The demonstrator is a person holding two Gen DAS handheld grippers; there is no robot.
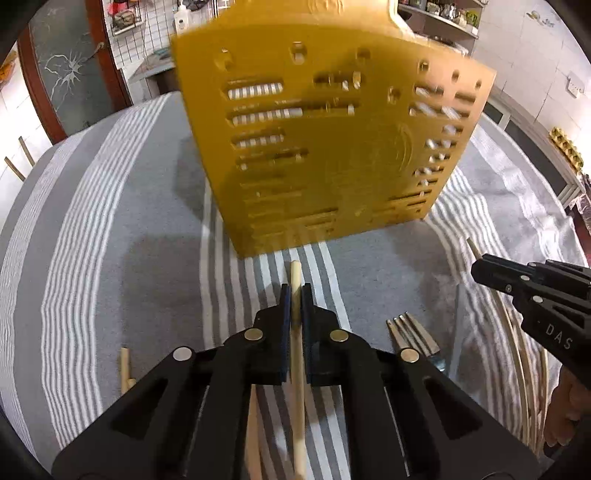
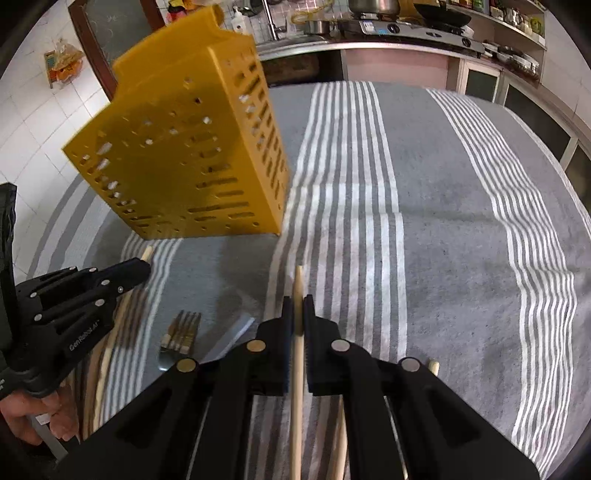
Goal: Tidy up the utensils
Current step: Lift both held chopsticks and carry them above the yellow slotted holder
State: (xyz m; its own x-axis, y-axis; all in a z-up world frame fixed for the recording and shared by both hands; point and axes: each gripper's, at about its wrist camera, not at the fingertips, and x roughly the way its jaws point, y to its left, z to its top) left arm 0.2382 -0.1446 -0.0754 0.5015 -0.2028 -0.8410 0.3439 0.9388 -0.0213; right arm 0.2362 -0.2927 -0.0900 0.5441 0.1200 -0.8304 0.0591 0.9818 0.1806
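Note:
A yellow slotted utensil holder [image 1: 325, 147] [image 2: 177, 147] stands on the striped cloth ahead of both grippers. My left gripper [image 1: 295, 295] is shut on a pale wooden chopstick [image 1: 295, 273] whose tip points at the holder's base. My right gripper [image 2: 297, 306] is shut on another chopstick [image 2: 297, 284], to the right of the holder. Each gripper shows in the other's view: the right one [image 1: 478, 267] and the left one [image 2: 142, 267], both with a stick tip poking out. A metal fork [image 1: 413, 332] [image 2: 183, 332] lies between them.
A grey cloth with white stripes [image 2: 443, 221] covers the table. Loose chopsticks lie at the lower left [image 1: 123, 369], the right [image 1: 524, 350] and beside my right gripper [image 2: 434, 367]. A kitchen counter with a stove [image 2: 406, 29] runs behind the table.

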